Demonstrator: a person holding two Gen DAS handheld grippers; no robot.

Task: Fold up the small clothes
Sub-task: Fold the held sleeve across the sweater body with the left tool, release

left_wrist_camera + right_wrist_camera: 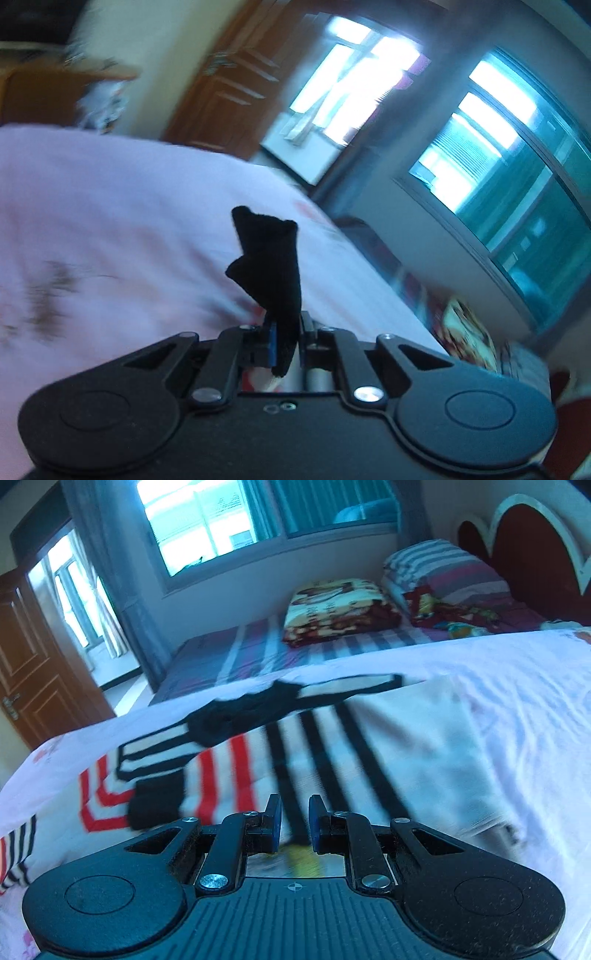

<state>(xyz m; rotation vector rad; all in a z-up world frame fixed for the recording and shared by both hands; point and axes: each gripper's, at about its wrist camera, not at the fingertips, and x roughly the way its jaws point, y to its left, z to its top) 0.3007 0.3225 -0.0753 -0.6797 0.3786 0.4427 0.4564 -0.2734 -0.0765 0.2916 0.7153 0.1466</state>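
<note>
Left wrist view: the left gripper (286,332) is holding its fingers (272,332) closed on a piece of black fabric (267,258), which is standing up out of the narrow gap between the blue pads and rising in front of the pale pink bed sheet (110,206); a lower end of the fabric is hanging down behind the pads. The frame is tilting and blurring, with a wooden door (236,74) and bright windows (480,155) lying beyond the bed. Right wrist view: the right gripper (294,821) is keeping its fingers (275,821) a small gap apart with nothing between them, hovering above a white garment with black and red stripes (280,746) that is lying spread on the sheet (517,701). A dark bunched part (240,712) is lying across the garment's far edge, and a black cuff (157,801) is lying near the left side, just ahead of the gripper; the garment's outline is blurring, so its type cannot be told. Further back, a folded patterned blanket (340,609) and a striped pillow (439,568) are resting on the striped mattress cover (229,653), beside a dark red headboard (535,554) and below a window (207,520).
</note>
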